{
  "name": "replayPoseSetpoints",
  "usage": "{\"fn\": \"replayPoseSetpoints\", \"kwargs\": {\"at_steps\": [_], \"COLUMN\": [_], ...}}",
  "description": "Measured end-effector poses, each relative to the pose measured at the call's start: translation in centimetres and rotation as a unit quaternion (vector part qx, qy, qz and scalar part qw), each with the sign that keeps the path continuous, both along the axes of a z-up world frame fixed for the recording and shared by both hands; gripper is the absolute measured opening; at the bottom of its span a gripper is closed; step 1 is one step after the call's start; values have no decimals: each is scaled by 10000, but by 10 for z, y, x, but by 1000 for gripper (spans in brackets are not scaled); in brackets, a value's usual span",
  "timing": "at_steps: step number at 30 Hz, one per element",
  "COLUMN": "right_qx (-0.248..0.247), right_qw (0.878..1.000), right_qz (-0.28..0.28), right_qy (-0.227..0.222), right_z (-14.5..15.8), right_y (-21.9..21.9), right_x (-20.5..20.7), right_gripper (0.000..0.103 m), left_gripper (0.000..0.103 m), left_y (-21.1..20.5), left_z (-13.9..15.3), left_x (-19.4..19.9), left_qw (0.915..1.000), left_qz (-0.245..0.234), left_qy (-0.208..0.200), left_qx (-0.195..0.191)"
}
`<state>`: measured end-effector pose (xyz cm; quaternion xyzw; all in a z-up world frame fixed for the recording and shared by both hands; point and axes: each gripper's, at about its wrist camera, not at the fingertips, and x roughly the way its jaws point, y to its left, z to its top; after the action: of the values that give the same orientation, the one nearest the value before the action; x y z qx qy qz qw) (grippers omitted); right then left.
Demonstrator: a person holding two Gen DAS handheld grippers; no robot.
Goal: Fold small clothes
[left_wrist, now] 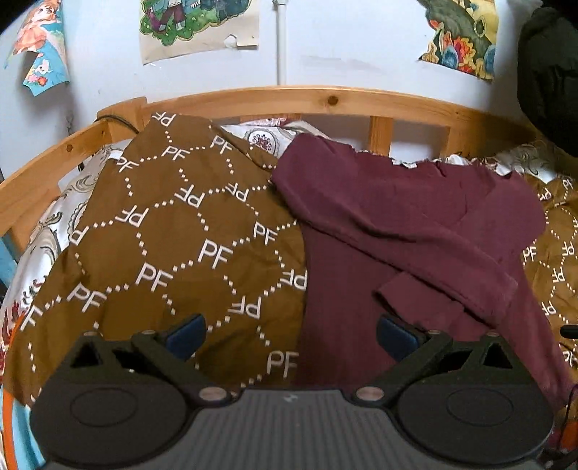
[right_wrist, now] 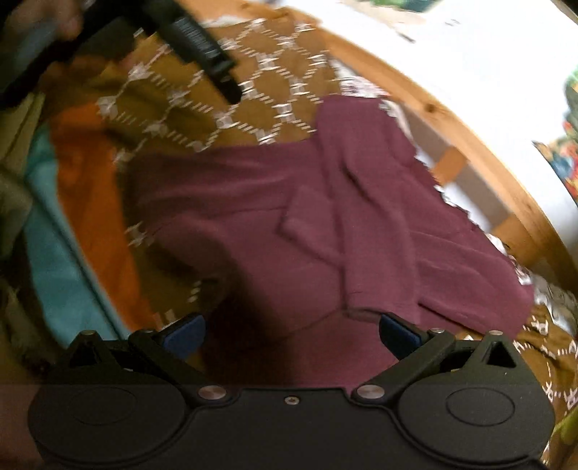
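A maroon long-sleeved top (left_wrist: 397, 231) lies spread on a brown quilt with white PF lettering (left_wrist: 173, 235). One sleeve is folded across its chest, the cuff (left_wrist: 401, 293) pointing left. My left gripper (left_wrist: 290, 334) hovers open over the top's left edge, nothing between its blue pads (left_wrist: 186, 334). In the blurred right wrist view the same top (right_wrist: 325, 217) fills the middle. My right gripper (right_wrist: 290, 332) stands open just above its near part, empty. The left gripper's black body (right_wrist: 202, 47) shows at the upper left of that view.
A wooden bed rail (left_wrist: 289, 97) curves behind the quilt, with a white wall and cartoon posters (left_wrist: 198, 25) beyond. A dark garment (left_wrist: 552, 79) hangs at the far right. Orange cloth (right_wrist: 90, 173) and teal cloth (right_wrist: 57, 253) lie at the quilt's left side.
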<state>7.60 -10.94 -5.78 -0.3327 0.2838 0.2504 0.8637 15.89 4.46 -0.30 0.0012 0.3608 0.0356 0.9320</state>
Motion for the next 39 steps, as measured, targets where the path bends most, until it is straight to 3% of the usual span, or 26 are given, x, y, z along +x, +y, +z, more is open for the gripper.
{"fn": "replayPoseSetpoints", "kwargs": {"at_steps": [3, 6, 11, 19, 23, 27, 31, 32, 36, 39], "right_qx": [-95, 132, 536, 629, 1055, 931, 914, 1001, 1403, 1407], "right_qw": [9999, 9998, 9941, 9898, 9759, 9758, 9748, 9723, 9594, 9604], "right_qz": [58, 7, -196, -308, -705, -706, -668, -748, -1079, -915], "right_qy": [-81, 162, 920, 1240, 1778, 1851, 1923, 1974, 2197, 2223], "right_z": [-7, -5, -12, -19, -20, -26, -29, -29, -28, -24], "right_y": [9, 7, 3, 3, -13, -13, -11, -14, -34, -34], "right_x": [-7, -5, 9, 20, 38, 41, 44, 46, 58, 50], "right_gripper": [100, 84, 48, 45, 45, 44, 31, 15, 4, 2], "left_gripper": [102, 102, 102, 102, 102, 102, 102, 102, 102, 102], "left_y": [-2, -4, -2, 3, 3, 1, -1, 0, 2, 5], "left_z": [-6, -12, -19, -35, -39, -42, -44, -45, -45, -44], "left_x": [1, 4, 11, 23, 24, 26, 27, 26, 27, 28], "left_qw": [9999, 9995, 9987, 9955, 9947, 9939, 9937, 9937, 9937, 9943], "left_qz": [-104, -158, -225, -249, -272, -298, -300, -295, -273, -233], "left_qy": [94, 235, 364, 768, 864, 958, 998, 1001, 998, 948], "left_qx": [-91, -137, -282, -503, -496, -455, -421, -417, -419, -422]}}
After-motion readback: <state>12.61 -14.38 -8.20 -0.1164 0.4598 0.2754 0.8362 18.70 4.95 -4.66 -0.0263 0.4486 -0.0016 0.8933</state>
